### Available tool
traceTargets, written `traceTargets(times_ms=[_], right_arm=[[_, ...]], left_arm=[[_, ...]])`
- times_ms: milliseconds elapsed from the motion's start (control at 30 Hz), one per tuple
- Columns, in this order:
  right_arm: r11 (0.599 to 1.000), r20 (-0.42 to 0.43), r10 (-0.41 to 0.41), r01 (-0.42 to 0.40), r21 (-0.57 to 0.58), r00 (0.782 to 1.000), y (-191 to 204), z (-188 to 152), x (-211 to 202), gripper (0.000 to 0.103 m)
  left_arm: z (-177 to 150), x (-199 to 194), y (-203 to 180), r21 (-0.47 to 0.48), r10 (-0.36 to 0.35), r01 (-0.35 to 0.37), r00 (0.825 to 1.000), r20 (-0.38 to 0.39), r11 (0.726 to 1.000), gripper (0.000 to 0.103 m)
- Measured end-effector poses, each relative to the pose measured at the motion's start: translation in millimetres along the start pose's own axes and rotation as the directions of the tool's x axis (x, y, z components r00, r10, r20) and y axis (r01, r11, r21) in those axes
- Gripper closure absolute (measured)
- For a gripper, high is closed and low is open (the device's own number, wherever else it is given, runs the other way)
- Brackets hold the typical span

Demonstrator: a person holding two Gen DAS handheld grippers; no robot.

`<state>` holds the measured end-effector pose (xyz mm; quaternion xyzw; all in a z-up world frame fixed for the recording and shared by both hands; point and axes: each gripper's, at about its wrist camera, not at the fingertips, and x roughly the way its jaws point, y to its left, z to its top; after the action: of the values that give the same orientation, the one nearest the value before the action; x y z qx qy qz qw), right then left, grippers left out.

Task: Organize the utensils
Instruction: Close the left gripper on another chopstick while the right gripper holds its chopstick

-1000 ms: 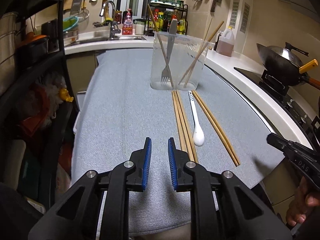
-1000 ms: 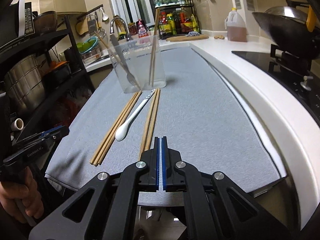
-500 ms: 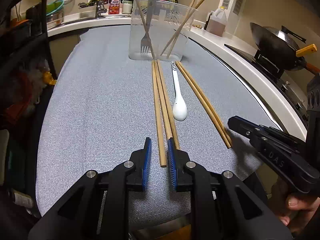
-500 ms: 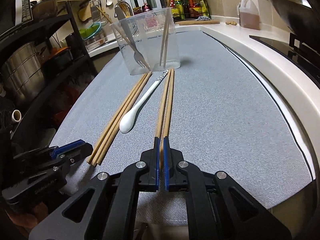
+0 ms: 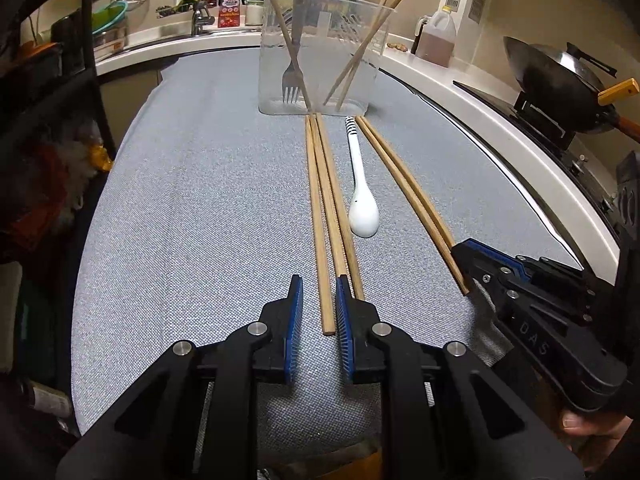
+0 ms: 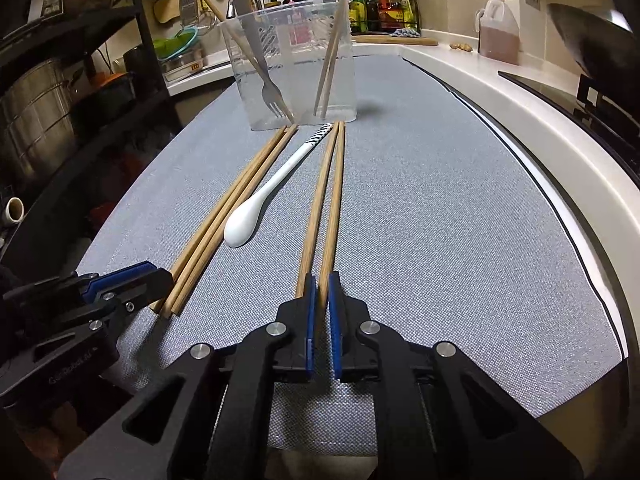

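Note:
A clear plastic cup (image 5: 318, 52) (image 6: 292, 60) stands on the grey mat and holds a fork (image 5: 294, 56) and some chopsticks. In front of it lie three wooden chopsticks (image 5: 328, 208) (image 6: 224, 216), a white spoon (image 5: 360, 196) (image 6: 264, 196) and a pair of chopsticks (image 5: 412, 200) (image 6: 326, 208). My left gripper (image 5: 319, 292) is open, its jaws either side of the near end of the leftmost chopstick. My right gripper (image 6: 322, 284) is slightly open around the near end of one chopstick of the pair.
The grey mat (image 5: 200, 200) covers the counter. A wok (image 5: 556, 72) sits on the stove at the right, an oil jug (image 5: 438, 36) behind it. A sink (image 5: 192, 8) and bottle rack lie beyond the cup. A black shelf (image 6: 60, 92) stands at the left.
Both grippers moved forward along the mat to the near ends of the chopsticks. The right gripper, shut before, has opened slightly around a chopstick end.

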<state>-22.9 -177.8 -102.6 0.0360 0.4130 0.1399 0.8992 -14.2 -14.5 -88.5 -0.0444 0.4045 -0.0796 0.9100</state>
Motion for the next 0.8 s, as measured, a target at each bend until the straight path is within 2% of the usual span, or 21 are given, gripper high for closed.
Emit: traceTargets(times_ms=[200,233,267,433,800], right_arm=[[1.000,-0.003,-0.005,0.005,0.003,1.000,0,1,-1,0.097],[1.000,-0.005,-0.007,0.007,0.002,1.000,0,1,-1,0.097],[1.000,-0.006,-0.010,0.010,0.001,1.000,0,1,-2,0.097],[0.999,-0.015,-0.050,0.050,0.022,0.999,-11,-2,-9,0.098],[0.998,-0.014,-0.042,0.042,0.046,0.999,-24,-8,-13,0.096]], left_arm=[[-2,2,-6,0.045,0.040,-0.041,0.999,0.008,0.998,0.087],[-2,3,-7,0.048,0.044,-0.045,0.999,0.009,0.998,0.089],[-2,2,-6,0.048,0.044,-0.045,0.999,0.007,0.998,0.096],[-3,-3,3,0.013,0.075,-0.075,0.997,0.002,0.997,0.096],[-2,1,-1,0.017,0.091,-0.091,0.996,0.013,0.996,0.096]])
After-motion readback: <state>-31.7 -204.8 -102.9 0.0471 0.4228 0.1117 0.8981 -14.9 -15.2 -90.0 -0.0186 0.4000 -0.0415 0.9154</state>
